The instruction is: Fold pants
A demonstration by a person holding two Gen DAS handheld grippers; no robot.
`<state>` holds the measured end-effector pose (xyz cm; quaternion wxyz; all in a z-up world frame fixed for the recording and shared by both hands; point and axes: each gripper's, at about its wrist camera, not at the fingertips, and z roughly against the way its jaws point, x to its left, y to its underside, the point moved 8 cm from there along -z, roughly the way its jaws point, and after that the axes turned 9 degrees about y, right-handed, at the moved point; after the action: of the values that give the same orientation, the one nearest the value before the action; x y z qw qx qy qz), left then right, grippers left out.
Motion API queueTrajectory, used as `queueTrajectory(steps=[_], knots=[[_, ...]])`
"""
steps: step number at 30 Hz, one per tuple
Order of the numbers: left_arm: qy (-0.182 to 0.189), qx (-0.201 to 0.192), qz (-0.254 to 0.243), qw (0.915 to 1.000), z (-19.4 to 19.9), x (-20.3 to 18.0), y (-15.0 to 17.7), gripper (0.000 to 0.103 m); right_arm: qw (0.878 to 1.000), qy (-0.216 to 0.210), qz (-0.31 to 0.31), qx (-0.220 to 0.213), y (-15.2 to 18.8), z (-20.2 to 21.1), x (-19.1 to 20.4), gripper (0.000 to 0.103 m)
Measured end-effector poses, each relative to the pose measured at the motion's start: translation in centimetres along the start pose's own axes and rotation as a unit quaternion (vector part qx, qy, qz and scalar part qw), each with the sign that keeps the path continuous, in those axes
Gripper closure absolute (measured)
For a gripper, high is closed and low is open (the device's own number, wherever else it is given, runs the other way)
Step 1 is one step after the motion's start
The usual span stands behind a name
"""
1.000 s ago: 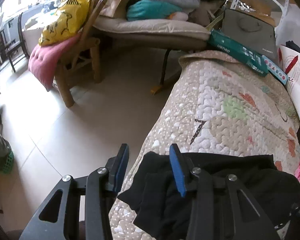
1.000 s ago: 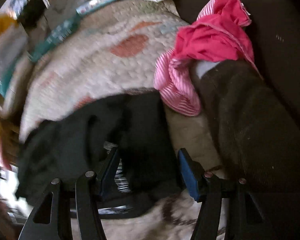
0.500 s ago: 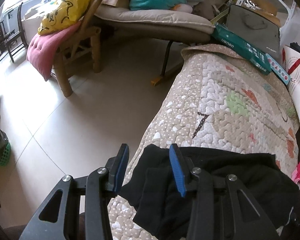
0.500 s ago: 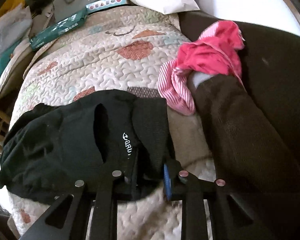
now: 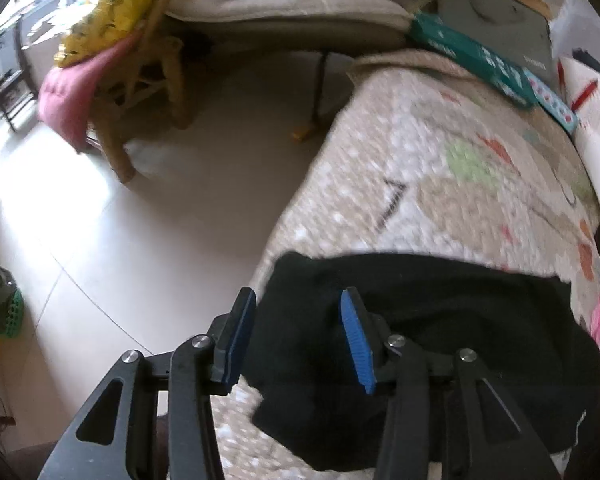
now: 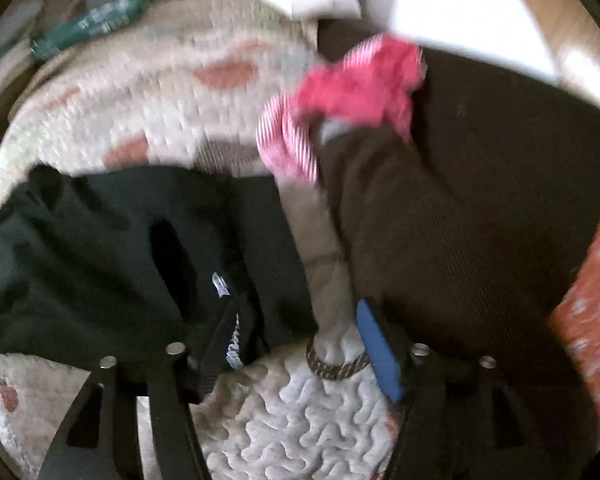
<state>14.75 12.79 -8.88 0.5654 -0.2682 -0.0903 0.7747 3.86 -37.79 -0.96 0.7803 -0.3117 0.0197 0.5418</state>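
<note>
The black pants (image 5: 440, 320) lie bunched across a quilted beige cover (image 5: 460, 184) on a sofa. My left gripper (image 5: 298, 332) is open, its jaws over the pants' left end at the cover's edge; cloth lies between the blue pads, which are not closed on it. In the right wrist view the pants (image 6: 100, 264) lie at the left with a white logo showing. My right gripper (image 6: 300, 344) is open wide; the left finger is partly hidden under the pants' right edge, and the blue right pad (image 6: 380, 354) is over bare quilt.
A pink striped garment (image 6: 340, 120) and a dark brown sofa cushion (image 6: 440, 240) lie right of the pants. Green boxes (image 5: 480, 56) and a white bag (image 5: 592, 132) sit at the cover's far end. Tiled floor (image 5: 160, 220) and a wooden chair (image 5: 140, 92) are at the left.
My right gripper was shut on the pants' edge half a second ago and has now opened wide. My left gripper has shifted forward a little over the pants, still open.
</note>
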Motion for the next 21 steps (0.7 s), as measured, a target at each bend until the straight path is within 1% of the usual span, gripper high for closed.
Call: queueTrajectory(steps=[1,2,4,5,6,7,8,9,10,11,12,13,15,17,18,19,20,21], knots=[[0.004,0.007,-0.007,0.9999,-0.3,-0.4,0.3,0.06,1.0,-0.002,0.0,-0.018,-0.7,1.0,0.3,0.03],[0.007,0.015,-0.018,0.9997,-0.7,-1.0,0.7,0.06,0.999,-0.021,0.001,-0.044,-1.8,2.4,1.2,0.03],[0.001,0.036,-0.05,0.9981,-1.6,-2.3,1.6,0.06,0.995,-0.074,0.012,-0.072,-3.4,3.9,3.8,0.029],[-0.003,0.043,-0.058,0.9974,-1.9,-2.5,2.0,0.06,0.99,-0.111,0.026,-0.082,-4.4,4.5,5.9,0.029],[-0.013,0.054,-0.067,0.9962,-2.4,-2.6,2.4,0.059,0.983,-0.155,0.046,-0.089,-5.5,4.8,8.6,0.029],[-0.017,0.056,-0.069,0.9959,-2.5,-2.4,2.6,0.059,0.976,-0.187,0.06,-0.093,-6.3,4.8,10.8,0.029],[-0.018,0.054,-0.069,0.996,-2.5,-2.2,2.7,0.057,0.966,-0.222,0.084,-0.1,-7.4,4.4,14.0,0.029],[-0.018,0.054,-0.067,0.9961,-2.4,-2.0,2.8,0.055,0.961,-0.236,0.105,-0.098,-8.0,3.9,16.3,0.03],[-0.018,0.054,-0.066,0.9962,-2.4,-1.8,2.8,0.054,0.958,-0.24,0.127,-0.091,-8.4,3.1,18.4,0.031],[-0.018,0.055,-0.06,0.9965,-2.4,-1.5,2.7,0.051,0.955,-0.235,0.164,-0.078,-8.7,1.8,21.4,0.035],[-0.016,0.058,-0.05,0.997,-2.5,-1.1,2.8,0.047,0.952,-0.228,0.19,-0.069,-8.8,0.9,23.3,0.055],[-0.011,0.06,-0.042,0.9972,-2.6,-0.8,2.7,0.046,0.951,-0.211,0.217,-0.056,-8.9,-0.4,25.2,0.079],[-0.002,0.068,-0.027,0.9973,-2.8,-0.3,2.7,0.042,0.955,-0.176,0.236,-0.033,-9.6,-2.9,27.4,0.08],[-0.004,0.071,-0.02,0.9973,-3.0,-0.1,2.7,0.04,0.959,-0.165,0.229,-0.016,-10.5,-4.6,28.2,0.073],[-0.004,0.072,-0.017,0.9973,-3.0,-0.1,2.7,0.04,0.962,-0.159,0.221,-0.019,-11.3,-5.0,28.5,0.06],[-0.004,0.072,-0.016,0.9973,-3.0,-0.1,2.7,0.04,0.966,-0.134,0.217,-0.032,-12.3,-5.1,28.5,0.053],[-0.001,0.072,-0.014,0.9973,-2.8,0.0,2.6,0.04,0.97,-0.108,0.214,-0.045,-13.2,-5.2,28.2,0.053],[0.001,0.07,-0.008,0.9975,-2.6,0.2,2.5,0.04,0.972,-0.093,0.21,-0.052,-13.8,-5.1,27.8,0.053]])
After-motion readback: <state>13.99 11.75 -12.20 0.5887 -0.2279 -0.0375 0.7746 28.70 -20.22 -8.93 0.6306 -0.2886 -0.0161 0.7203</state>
